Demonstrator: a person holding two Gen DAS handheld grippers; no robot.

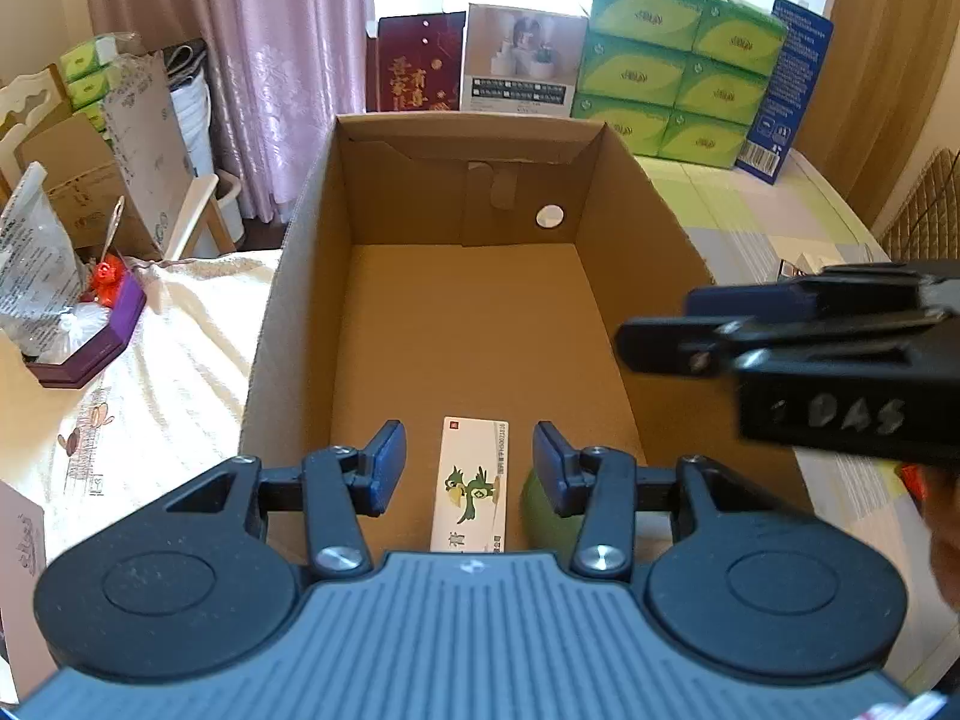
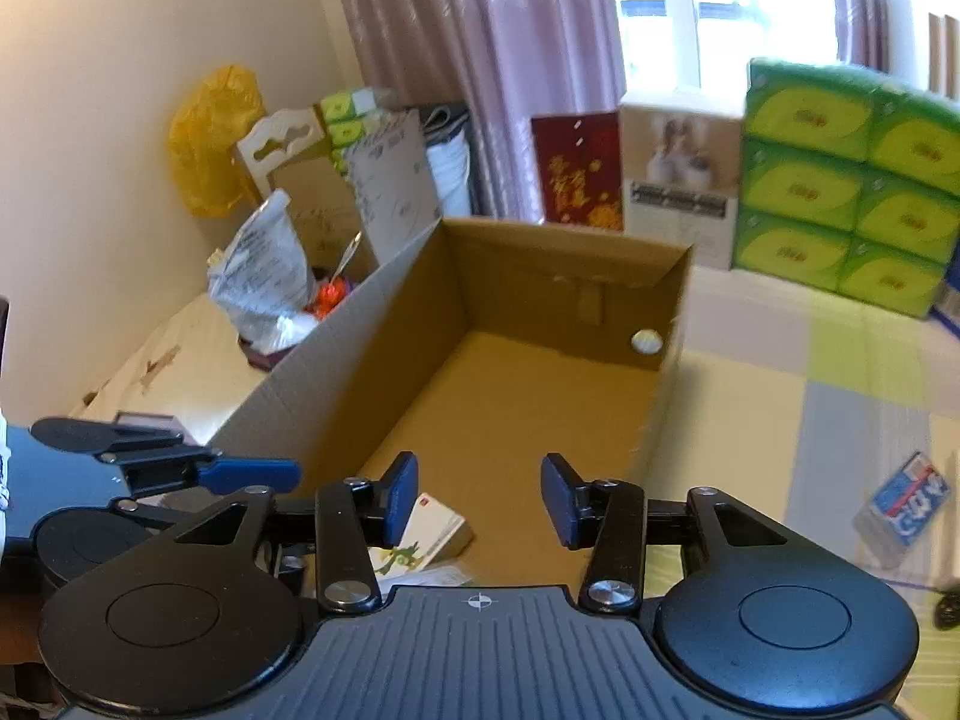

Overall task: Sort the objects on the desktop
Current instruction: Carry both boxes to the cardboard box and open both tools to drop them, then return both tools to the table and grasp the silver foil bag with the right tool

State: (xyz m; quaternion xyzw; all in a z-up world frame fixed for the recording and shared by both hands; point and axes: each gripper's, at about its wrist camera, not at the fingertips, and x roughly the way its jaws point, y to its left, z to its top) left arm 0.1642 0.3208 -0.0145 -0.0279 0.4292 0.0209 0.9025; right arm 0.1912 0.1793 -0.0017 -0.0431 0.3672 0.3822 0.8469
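An open cardboard box (image 1: 300, 276) fills the middle of the table. On its floor, at the near end, lies a white packet with green birds (image 1: 471, 483), and a green object (image 1: 540, 516) sits beside it, partly hidden. My left gripper (image 1: 469, 468) hovers open over that packet, holding nothing. My right gripper (image 2: 480, 498) is open and empty above the near end of the box (image 2: 666, 372), with the bird packet (image 2: 423, 534) below its left finger. A blue and white tissue pack (image 2: 906, 504) lies on the checked cloth to the right.
Stacked green tissue packs (image 1: 678, 90), a red box (image 1: 417, 63) and a photo box (image 1: 522, 60) stand behind the box. At the left are a purple tray (image 1: 90, 342) with a plastic bag, cartons and a chair. The other gripper (image 1: 798, 348) reaches in from the right.
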